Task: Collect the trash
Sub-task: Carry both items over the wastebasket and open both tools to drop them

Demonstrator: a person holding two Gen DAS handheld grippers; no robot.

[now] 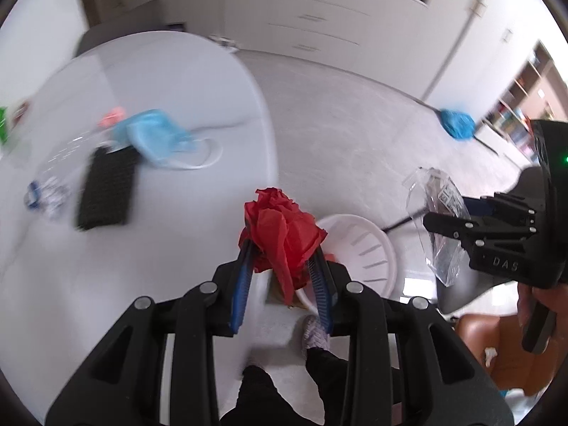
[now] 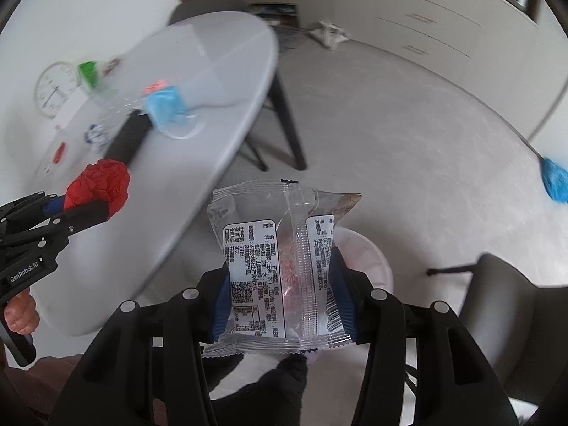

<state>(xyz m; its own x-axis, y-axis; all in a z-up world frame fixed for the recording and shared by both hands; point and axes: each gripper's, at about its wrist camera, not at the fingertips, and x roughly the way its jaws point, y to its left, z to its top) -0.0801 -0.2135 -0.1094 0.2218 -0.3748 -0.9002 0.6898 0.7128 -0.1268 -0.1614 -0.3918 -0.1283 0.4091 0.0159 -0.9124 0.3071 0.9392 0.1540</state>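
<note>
My left gripper is shut on a crumpled red paper, held just past the edge of the white oval table. My right gripper is shut on a clear plastic snack wrapper with printed labels. Below both, on the floor, stands a white waste bin, seen in the right wrist view as a pale rim behind the wrapper. In the left wrist view the right gripper and its wrapper hang to the right. In the right wrist view the left gripper with the red paper is at the left.
On the table lie a blue face mask, a black rectangular object, a crushed clear bottle and a green item. A blue mop lies on the grey floor. A dark chair stands at the right; the person's legs show below.
</note>
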